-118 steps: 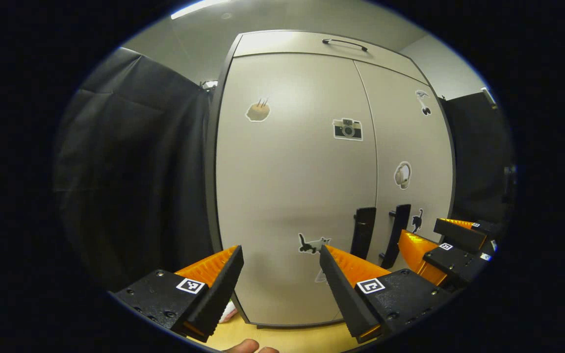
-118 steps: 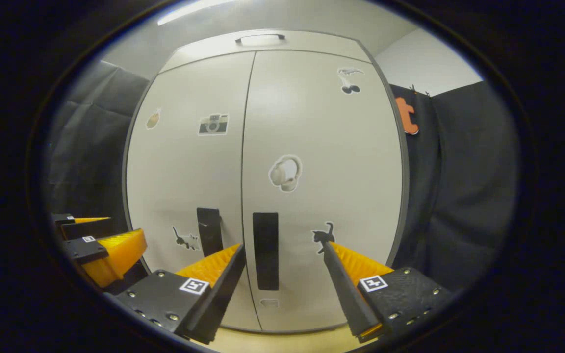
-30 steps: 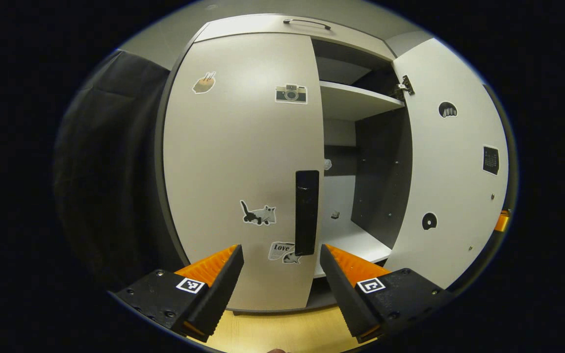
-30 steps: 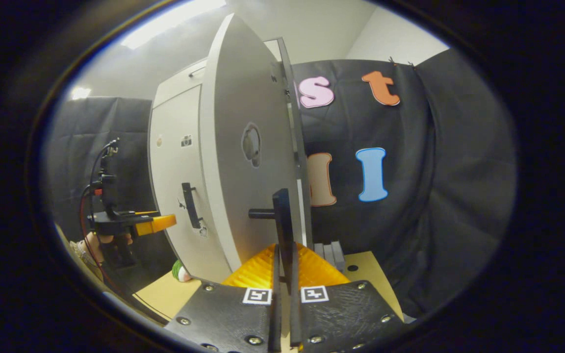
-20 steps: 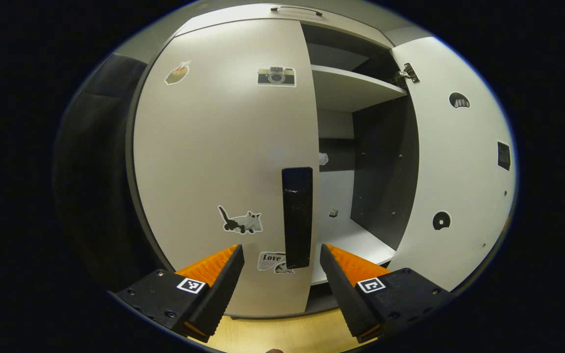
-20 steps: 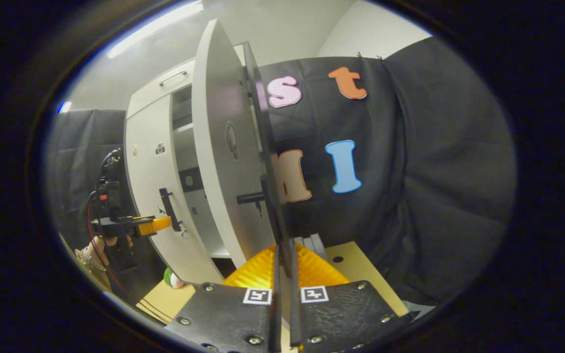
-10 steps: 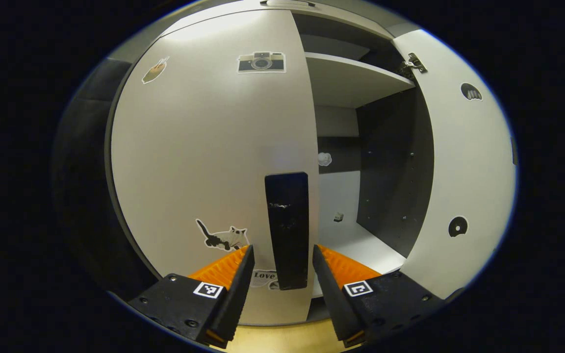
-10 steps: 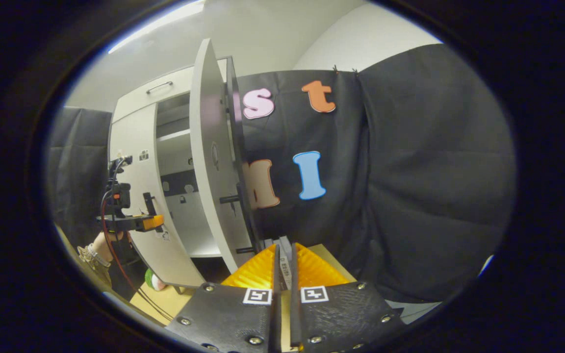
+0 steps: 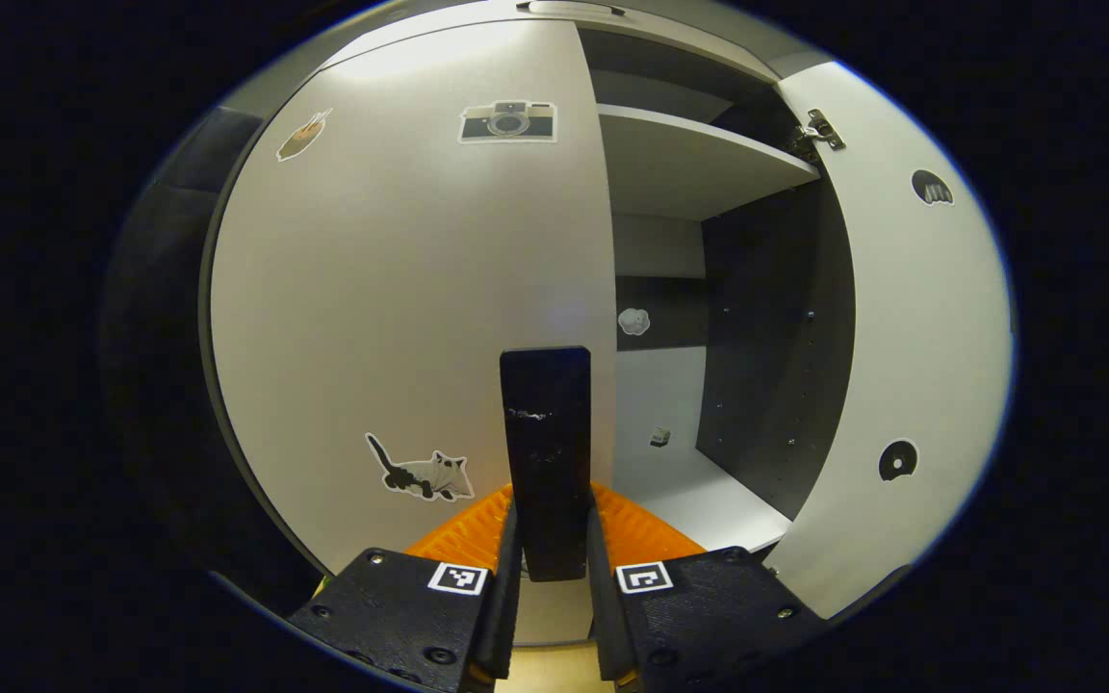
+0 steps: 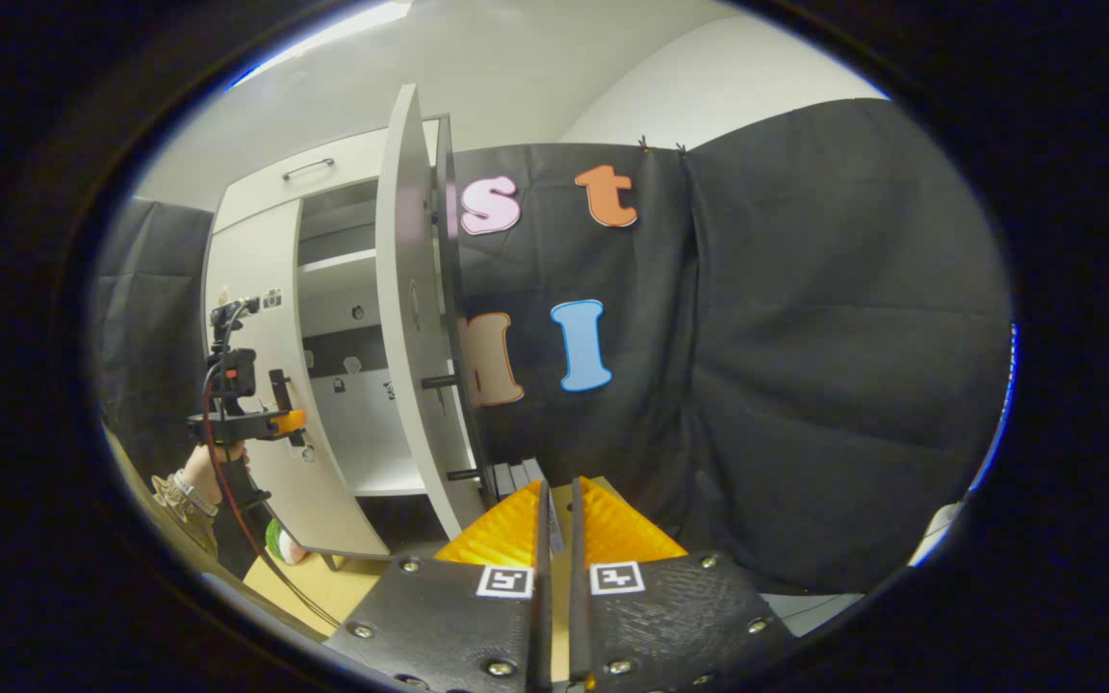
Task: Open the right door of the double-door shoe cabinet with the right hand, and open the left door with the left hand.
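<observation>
My left claw (image 9: 548,577) clenched on the left door's handle (image 9: 545,452) for pulling; right claw (image 10: 554,539) clenched empty, right door (image 10: 410,318) open.

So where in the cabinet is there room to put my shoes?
The lower shelf behind the open right door is bare except for a tiny object near the back. The upper shelf looks bare from below, though its top is hidden. It is crowded at the left door handle, where the left gripper clamps it.
</observation>
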The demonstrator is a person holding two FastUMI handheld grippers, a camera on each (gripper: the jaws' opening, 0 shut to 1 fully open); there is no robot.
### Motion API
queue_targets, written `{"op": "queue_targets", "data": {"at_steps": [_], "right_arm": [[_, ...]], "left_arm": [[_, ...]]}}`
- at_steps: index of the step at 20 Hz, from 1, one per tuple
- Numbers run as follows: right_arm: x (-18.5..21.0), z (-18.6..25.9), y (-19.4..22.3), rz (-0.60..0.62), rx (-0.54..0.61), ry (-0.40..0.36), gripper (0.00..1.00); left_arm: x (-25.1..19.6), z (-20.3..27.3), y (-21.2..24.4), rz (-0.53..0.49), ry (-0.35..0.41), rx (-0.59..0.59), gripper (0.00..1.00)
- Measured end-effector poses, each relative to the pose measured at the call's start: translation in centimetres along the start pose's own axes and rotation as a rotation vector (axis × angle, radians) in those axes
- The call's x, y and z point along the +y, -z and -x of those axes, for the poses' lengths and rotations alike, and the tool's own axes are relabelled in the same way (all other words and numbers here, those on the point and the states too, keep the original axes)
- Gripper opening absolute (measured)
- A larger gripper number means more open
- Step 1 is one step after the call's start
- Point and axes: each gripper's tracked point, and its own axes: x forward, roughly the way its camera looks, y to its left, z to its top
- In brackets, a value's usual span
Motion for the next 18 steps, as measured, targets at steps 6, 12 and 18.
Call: {"op": "queue_targets", "data": {"at_steps": [6, 12, 18], "right_arm": [[0.3, 0.1, 0.3, 0.006, 0.015, -0.017, 0.07], [1.0, -0.2, 0.3, 0.006, 0.021, -0.042, 0.07], [3.0, -0.4, 0.6, 0.013, 0.025, -0.098, 0.07]], "left_arm": [[0.1, 0.3, 0.1, 0.01, 0.017, 0.0, 0.24], [0.0, 0.9, 0.2, 0.015, 0.05, 0.002, 0.2], [0.4, 3.1, 0.5, 0.016, 0.077, 0.003, 0.2]]}}
